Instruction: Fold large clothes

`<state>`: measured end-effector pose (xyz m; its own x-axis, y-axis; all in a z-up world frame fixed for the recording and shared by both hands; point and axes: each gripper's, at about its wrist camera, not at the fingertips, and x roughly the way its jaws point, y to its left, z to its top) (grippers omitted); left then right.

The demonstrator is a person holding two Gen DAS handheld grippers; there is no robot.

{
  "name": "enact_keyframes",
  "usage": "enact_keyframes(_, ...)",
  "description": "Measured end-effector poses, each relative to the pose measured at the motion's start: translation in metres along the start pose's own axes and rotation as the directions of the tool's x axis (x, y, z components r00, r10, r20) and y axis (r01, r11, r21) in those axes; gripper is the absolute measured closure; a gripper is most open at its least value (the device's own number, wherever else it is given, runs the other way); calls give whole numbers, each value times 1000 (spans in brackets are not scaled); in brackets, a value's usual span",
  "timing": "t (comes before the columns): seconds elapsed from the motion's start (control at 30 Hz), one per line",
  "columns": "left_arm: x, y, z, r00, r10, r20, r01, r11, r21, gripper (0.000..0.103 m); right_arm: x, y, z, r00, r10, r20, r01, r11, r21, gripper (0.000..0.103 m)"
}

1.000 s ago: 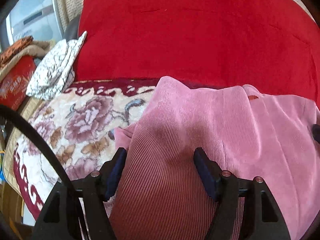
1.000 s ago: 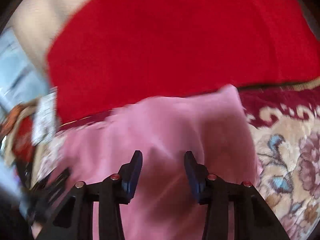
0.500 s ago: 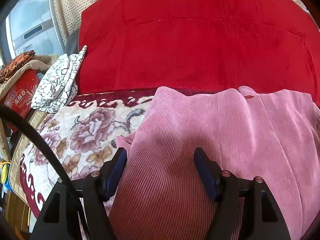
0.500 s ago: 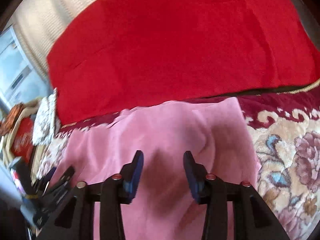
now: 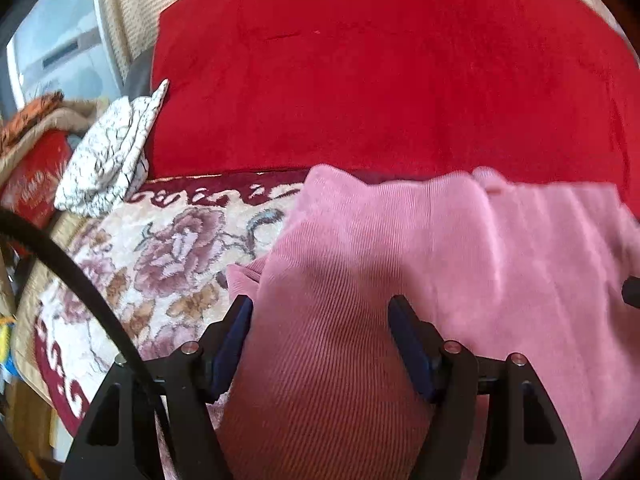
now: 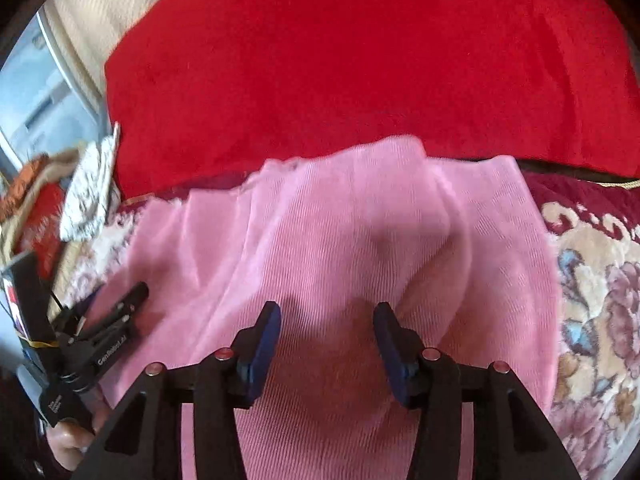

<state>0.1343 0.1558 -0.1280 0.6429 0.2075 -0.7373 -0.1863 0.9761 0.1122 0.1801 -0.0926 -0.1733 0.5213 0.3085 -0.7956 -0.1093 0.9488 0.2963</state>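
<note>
A pink ribbed garment [image 5: 420,248] lies folded on a floral bedspread [image 5: 160,264]; it also shows in the right wrist view [image 6: 360,232]. My left gripper [image 5: 320,312] is open, its fingers hovering over the garment's near left part, holding nothing. My right gripper [image 6: 326,318] is open above the garment's middle, also empty. The left gripper [image 6: 116,312] shows at the left edge of the right wrist view, over the garment's left side.
A big red cushion [image 5: 380,80] stands behind the garment. A white patterned folded cloth [image 5: 108,156] lies at the left by the cushion. Cluttered boxes and fabrics [image 5: 28,152] sit beyond the bed's left edge.
Both grippers stay open over the garment. The right view has shifted slightly, with the garment's far edge now more bunched. The left view has barely moved.
</note>
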Motion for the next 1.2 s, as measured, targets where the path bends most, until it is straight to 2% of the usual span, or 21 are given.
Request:
enact_keyframes(0.1, -9, 6, 4, 999, -33, 25, 34, 998, -52, 33, -17, -14, 13, 996, -35, 78, 32, 999, 42, 50)
enact_keyframes(0.17, -4, 2, 4, 999, -45, 0, 45, 998, -53, 32, -19, -29, 17, 995, -56, 89, 47, 995, 90, 50)
enact_keyframes(0.23, 10, -9, 0, 998, -19, -60, 18, 1000, -20, 32, -6, -43, 18, 998, -54, 45, 47, 987, 154, 50)
enact_keyframes(0.27, 17, -15, -3, 996, 19, -84, -18, 1000, 15, 29, 4, -51, 17, 999, -51, 8, 49, 984, 173, 51)
enact_keyframes(0.33, 22, -27, -6, 993, 84, -79, -78, 994, 78, 28, 21, -58, 15, 998, -27, -60, 37, 982, 184, 50)
enact_keyframes(0.4, 20, -29, -6, 993, 97, -72, -91, 993, 80, 28, 19, -57, 16, 999, -25, -44, 33, 982, 187, 50)
enact_keyframes(0.53, 2, -28, 1, 999, 36, -28, -35, 999, 31, 28, 1, -51, 17, 1000, -23, -9, 24, 983, 182, 50)
enact_keyframes(0.63, -14, -42, 3, 999, -33, 18, 32, 998, 55, 28, -13, -41, 21, 999, -13, 49, 6, 989, 150, 50)
enact_keyframes(0.73, -16, -61, 0, 996, -94, -2, 94, 992, 89, 28, -25, -35, 22, 995, -17, 95, 5, 993, 120, 50)
enact_keyframes(0.8, -6, -72, -4, 996, -76, -48, 81, 990, 112, 28, -18, -36, 21, 997, -14, 70, 5, 993, 121, 50)
enact_keyframes(0.93, 17, -86, -13, 994, -18, -112, 37, 984, 177, 27, 13, -54, 11, 997, -19, -68, 29, 988, 153, 50)
enact_keyframes(1.1, 16, -82, -11, 993, -32, -116, 50, 986, 158, 26, 7, -54, 11, 999, -15, -49, 22, 989, 148, 50)
enact_keyframes(1.2, 3, -69, -3, 992, -93, -80, 102, 988, 116, 26, -3, -51, 10, 1000, 9, -27, -5, 988, 155, 50)
